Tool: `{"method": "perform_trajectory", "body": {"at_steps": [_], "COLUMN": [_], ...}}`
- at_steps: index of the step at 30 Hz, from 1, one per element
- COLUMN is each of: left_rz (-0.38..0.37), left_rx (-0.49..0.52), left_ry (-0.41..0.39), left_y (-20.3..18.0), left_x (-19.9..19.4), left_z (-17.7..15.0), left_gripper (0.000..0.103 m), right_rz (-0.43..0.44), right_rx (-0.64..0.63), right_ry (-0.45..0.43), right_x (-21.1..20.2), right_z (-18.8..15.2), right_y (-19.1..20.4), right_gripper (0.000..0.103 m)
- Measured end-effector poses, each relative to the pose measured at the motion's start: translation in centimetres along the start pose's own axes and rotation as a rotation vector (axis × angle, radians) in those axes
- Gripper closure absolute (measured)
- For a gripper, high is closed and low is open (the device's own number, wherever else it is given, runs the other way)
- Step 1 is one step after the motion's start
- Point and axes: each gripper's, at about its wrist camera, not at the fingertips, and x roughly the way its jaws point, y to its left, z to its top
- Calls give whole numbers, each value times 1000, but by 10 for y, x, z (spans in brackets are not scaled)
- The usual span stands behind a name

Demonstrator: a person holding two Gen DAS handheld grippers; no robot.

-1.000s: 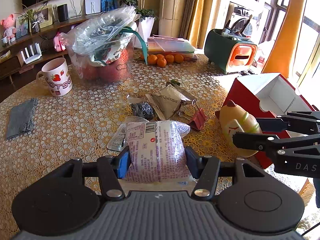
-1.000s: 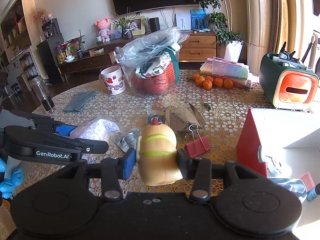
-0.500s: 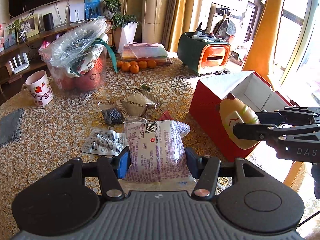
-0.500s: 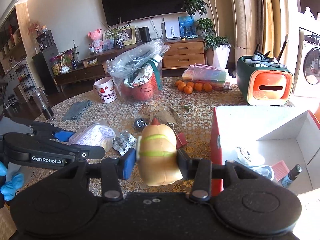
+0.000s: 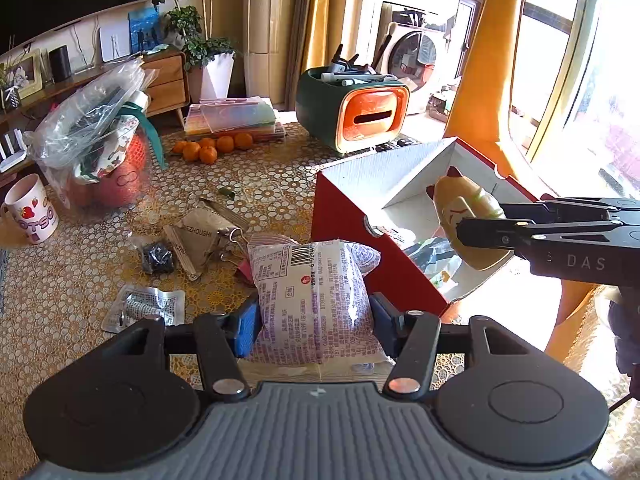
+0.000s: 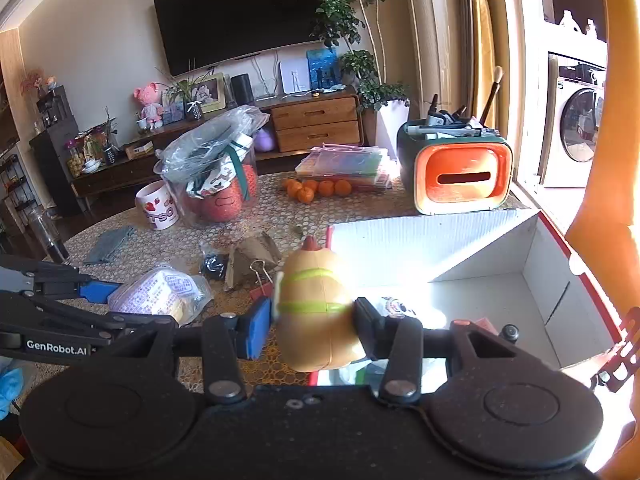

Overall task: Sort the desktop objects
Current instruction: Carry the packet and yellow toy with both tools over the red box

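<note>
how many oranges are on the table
5 oranges show, clustered on the table in front of the stacked plastic cases, between the clear bag and the green-orange organizer. More may be hidden behind.

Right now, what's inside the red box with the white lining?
Inside the red box, along the near side of the floor, lie a round printed item, a small red packet and a dark capped tube. The toy in the right gripper hides the near corner.
</note>
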Motion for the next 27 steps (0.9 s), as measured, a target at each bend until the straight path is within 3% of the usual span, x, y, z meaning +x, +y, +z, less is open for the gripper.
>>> {"method": "perform_trajectory", "body": {"at_steps": [15, 27], "left_rz": [-46, -14], "left_rx": [83, 152], "left_ry": [-1, 7], "left_y": [-64, -94], "left_x": [43, 98], "left_z": [39, 69], "left_gripper": [47, 47], "right_rz": [-112, -172], "right_rx": [57, 97], "right_ry": [-23, 2], "right_x": [0, 22], "right_z": [6, 13], "right_y": [-77, -129], "right_gripper": [59, 59]}}
